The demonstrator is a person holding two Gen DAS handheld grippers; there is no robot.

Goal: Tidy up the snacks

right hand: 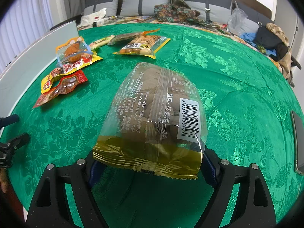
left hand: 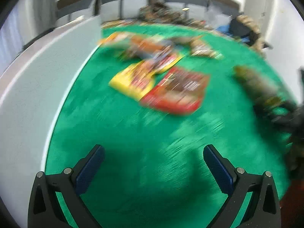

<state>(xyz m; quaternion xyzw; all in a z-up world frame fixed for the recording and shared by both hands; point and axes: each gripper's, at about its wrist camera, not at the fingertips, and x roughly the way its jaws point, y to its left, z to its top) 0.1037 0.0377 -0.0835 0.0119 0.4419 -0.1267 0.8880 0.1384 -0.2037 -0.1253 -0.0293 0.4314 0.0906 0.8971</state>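
My right gripper [right hand: 151,159] is shut on a clear bag of brown round snacks [right hand: 155,110] with a gold seam, holding it above the green tablecloth [right hand: 237,76]. At the left lie a red packet [right hand: 60,89], a yellow packet [right hand: 76,60] and a clear bag of nuts [right hand: 142,47]. The left wrist view is blurred. In it my left gripper [left hand: 153,148] is open and empty over bare cloth, short of the yellow packet [left hand: 131,83] and red packet [left hand: 176,91]. The held bag [left hand: 254,83] shows at the right.
A white panel [right hand: 38,43] borders the cloth on the left. A dark flat object [right hand: 297,138] lies at the right edge. Cushions, fabric and clothes [right hand: 271,38] pile up behind the table. The left gripper's tips [right hand: 11,133] show at the left edge.
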